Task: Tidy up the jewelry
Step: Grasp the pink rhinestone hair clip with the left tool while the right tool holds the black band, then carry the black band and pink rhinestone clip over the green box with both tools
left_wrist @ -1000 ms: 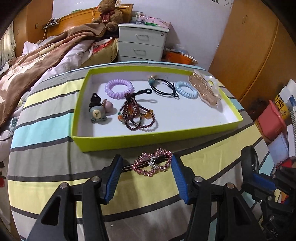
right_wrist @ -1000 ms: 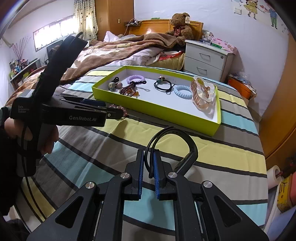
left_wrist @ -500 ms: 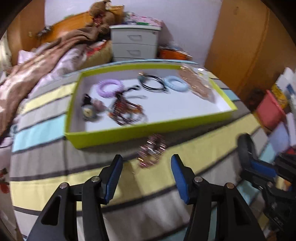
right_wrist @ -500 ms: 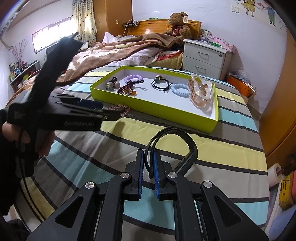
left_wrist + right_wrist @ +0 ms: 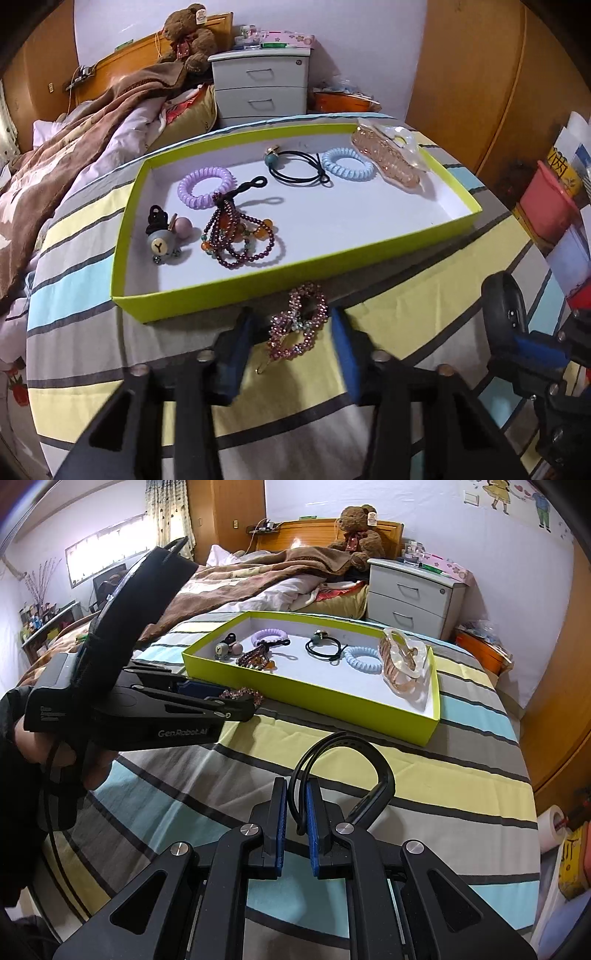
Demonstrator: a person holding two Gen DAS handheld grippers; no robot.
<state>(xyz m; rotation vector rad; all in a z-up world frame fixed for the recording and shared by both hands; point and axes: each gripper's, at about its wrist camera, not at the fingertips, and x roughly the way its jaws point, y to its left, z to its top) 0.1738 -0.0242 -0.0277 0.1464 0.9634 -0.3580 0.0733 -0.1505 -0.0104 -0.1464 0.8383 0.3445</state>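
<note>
The pink beaded hair clip (image 5: pixel 298 325) is straddled on the striped bedspread (image 5: pixel 92 288) by the spread left gripper (image 5: pixel 293 350), beside the lime-green tray (image 5: pixel 207 295), evidently for pickup. A black band (image 5: pixel 343 768) is pinched by the right gripper (image 5: pixel 295 830).

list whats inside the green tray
In the tray: purple coil tie, blue coil tie, black elastic, bear tie, bead bracelets and a clear claw clip. What the near wall hides cannot be seen.
</note>
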